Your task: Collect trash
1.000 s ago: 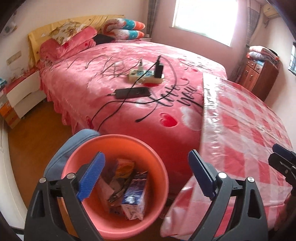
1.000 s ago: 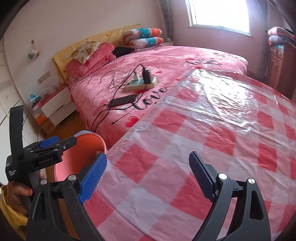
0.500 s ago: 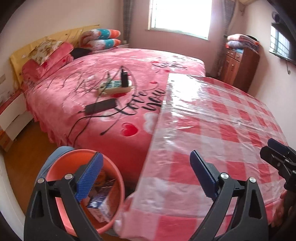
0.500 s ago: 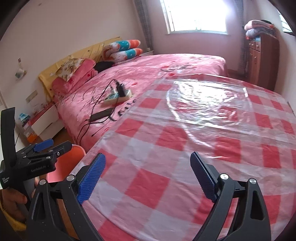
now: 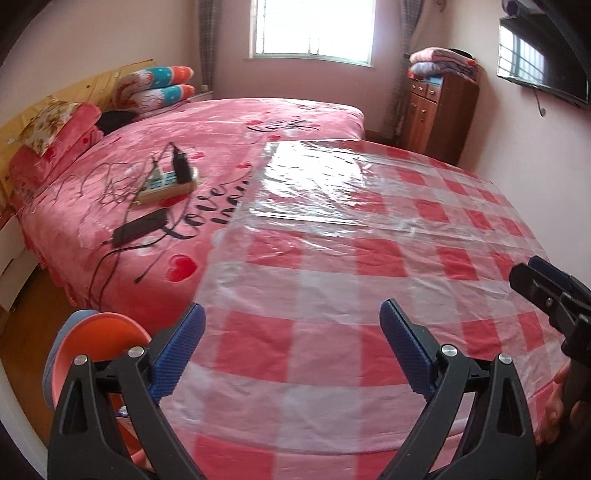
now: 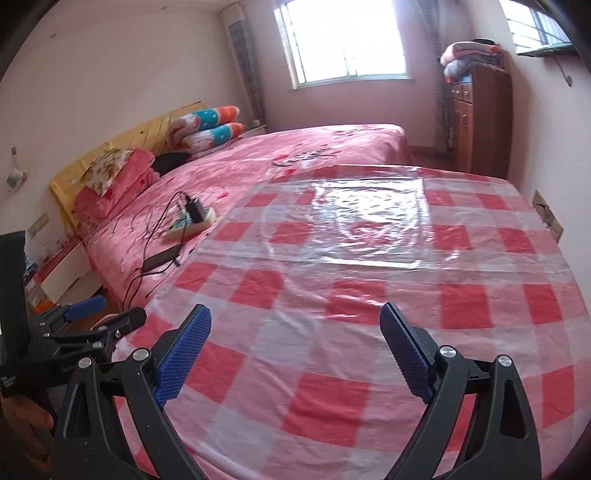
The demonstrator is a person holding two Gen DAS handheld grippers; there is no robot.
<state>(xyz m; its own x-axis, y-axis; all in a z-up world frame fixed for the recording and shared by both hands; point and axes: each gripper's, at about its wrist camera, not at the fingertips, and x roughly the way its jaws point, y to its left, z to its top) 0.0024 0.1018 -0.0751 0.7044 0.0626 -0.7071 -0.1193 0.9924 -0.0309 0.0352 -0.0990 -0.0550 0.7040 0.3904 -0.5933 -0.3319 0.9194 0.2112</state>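
Hovering above a round table draped in a red-and-white checked cloth under clear plastic, the left gripper has its blue-padded jaws spread wide with nothing between them. The right gripper is likewise gaping and empty, its pads apart over the same checked cover. In the left wrist view the orange trash bucket sits low on the wooden floor at the table's left edge, partly hidden behind the left finger; only a sliver of what lies inside shows, too little to identify. A grey-blue rim or object hugs the bucket's outer side. The right gripper's tip pokes into the left wrist view at the far right, with part of a hand below it. Beyond the table lies a bed with a pink heart-print cover, on which rest a power strip with a black charger plugged in, tangled cables, and a flat black device. Rolled pillows lean at the headboard, and folded blankets top a wooden cabinet near the window.
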